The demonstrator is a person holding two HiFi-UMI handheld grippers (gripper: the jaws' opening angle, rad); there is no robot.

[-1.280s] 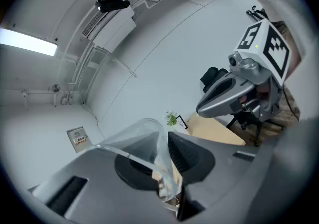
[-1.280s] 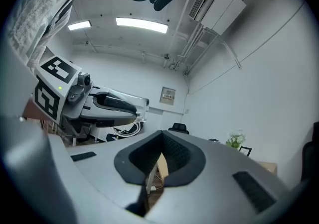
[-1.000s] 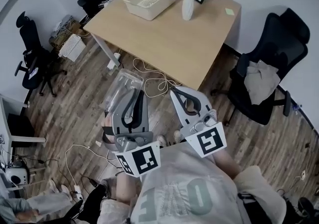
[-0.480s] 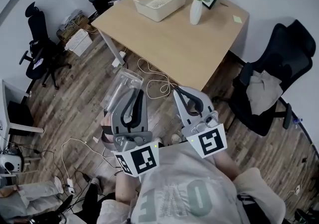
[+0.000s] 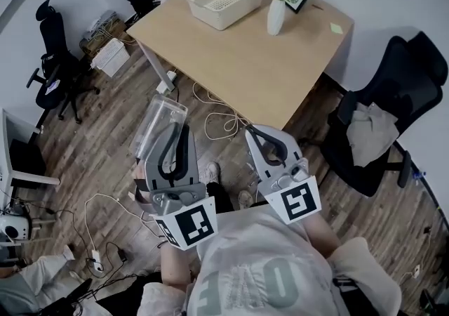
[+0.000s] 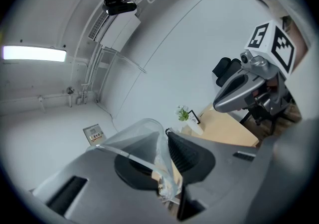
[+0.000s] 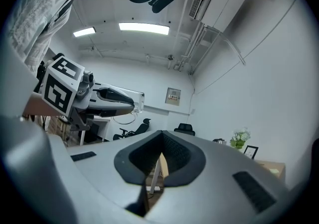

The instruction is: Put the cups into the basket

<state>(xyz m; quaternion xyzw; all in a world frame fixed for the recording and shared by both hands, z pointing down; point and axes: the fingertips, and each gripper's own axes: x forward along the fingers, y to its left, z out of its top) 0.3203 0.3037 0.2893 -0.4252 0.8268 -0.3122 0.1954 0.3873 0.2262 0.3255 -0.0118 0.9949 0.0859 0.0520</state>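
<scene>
My left gripper (image 5: 178,132) is shut on a clear plastic cup (image 5: 157,123), which juts up and left past the fingertips, above the wooden floor. In the left gripper view the cup (image 6: 142,141) is pinched by its wall between the jaws. To its right, my right gripper (image 5: 250,129) is shut with nothing in it; its jaw tips meet (image 7: 160,137). A cream basket (image 5: 223,0) stands on the far part of the wooden table (image 5: 238,62), well ahead of both grippers. I see nothing inside it from here.
A white vase with flowers (image 5: 276,14), a picture frame and a kettle stand on the table near the basket. Black office chairs (image 5: 389,118) stand right, left and behind. Cables (image 5: 217,114) lie on the floor under the table's near edge.
The left gripper with the cup has drifted a little left and down in the head view. The table sits slightly nearer. The right gripper has barely moved.
</scene>
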